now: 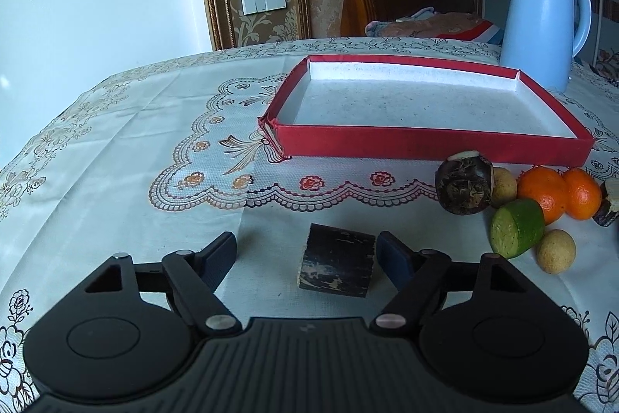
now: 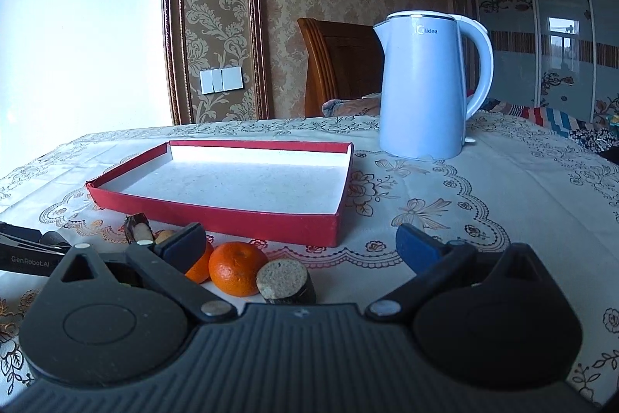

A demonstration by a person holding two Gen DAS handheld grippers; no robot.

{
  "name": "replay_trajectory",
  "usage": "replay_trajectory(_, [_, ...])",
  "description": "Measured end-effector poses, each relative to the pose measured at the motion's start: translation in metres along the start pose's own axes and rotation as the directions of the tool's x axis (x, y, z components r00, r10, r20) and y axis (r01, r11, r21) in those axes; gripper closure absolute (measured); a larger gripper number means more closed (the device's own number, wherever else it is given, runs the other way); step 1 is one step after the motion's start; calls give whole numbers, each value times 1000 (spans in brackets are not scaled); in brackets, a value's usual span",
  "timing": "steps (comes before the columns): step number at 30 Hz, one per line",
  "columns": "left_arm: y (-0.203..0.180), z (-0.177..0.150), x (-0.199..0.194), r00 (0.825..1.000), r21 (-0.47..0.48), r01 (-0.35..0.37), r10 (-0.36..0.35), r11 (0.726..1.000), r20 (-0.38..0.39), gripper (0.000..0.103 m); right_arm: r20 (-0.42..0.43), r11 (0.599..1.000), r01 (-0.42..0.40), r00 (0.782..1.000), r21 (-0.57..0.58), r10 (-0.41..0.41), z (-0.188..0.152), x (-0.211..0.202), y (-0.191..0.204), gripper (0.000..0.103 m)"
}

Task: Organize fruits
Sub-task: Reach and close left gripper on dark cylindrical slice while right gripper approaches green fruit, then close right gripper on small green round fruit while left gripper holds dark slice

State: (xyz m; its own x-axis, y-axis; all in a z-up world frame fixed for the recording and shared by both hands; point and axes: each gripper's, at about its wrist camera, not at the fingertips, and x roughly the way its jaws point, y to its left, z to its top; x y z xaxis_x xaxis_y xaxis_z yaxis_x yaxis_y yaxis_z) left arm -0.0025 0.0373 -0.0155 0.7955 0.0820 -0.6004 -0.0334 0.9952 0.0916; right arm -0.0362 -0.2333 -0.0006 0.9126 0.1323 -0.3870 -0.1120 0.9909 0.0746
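Straddling the dark sugarcane piece [image 1: 336, 260] at 6 o'clock of the red tray [image 1: 425, 142], the left gripper [image 1: 305, 250] is gaping without contact, needing centring before squeezing; the right gripper [image 2: 301, 242] is hanging wide, empty.

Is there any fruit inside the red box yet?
No, the red box shows only its bare white floor, while the oranges and other pieces lie on the tablecloth in front of it.
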Motion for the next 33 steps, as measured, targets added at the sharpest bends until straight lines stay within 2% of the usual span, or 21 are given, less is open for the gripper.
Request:
replay_trajectory(1, [0,0,0,1000,1,4,-4,1000,1,26,-4,1000,0,1000,4,0,0,1,-1,0])
replay_trajectory(3, [0,-1,0,1000,3,12,-12,1000,4,36,-10,1000,2,1000,9,-2,0,2,-1,0])
replay_trajectory(7, [-2,-2,-1,999,14,39,-39,999,11,50,-26,1000,13,1000,27,-13,1,5,-4,0])
replay_trajectory(9, [-3,-2,-2,998,15,61,-61,998,12,59,-36,998,22,999,55,-20,0,6,-9,0])
replay_trajectory(12, [-3,-2,-2,997,12,81,-81,997,14,67,-48,993,33,998,118,-27,-1,7,-20,0])
replay_trajectory(16, [-3,-3,-2,996,8,86,-86,996,15,67,-83,988,31,996,149,-19,-4,3,-32,0])
replay_trajectory(18, [-3,-3,-2,996,5,88,-88,996,15,67,-91,991,-9,996,137,21,-7,-5,-33,0])
replay_trajectory(26, [-3,-3,-2,996,5,88,-88,996,15,67,-50,996,-66,997,-61,63,-24,-49,-3,0])
replay_trajectory(28, [-3,-3,-2,996,4,88,-88,996,15,67,-71,990,-98,993,-97,91,-27,-53,7,5])
replay_trajectory(30, [-3,-3,-2,996,5,88,-88,996,15,67,-104,987,-113,989,-116,101,-30,-50,15,18])
replay_trajectory(33, [-3,-3,-2,996,5,88,-88,996,15,67,-151,982,-157,979,-104,140,-31,-43,21,25])
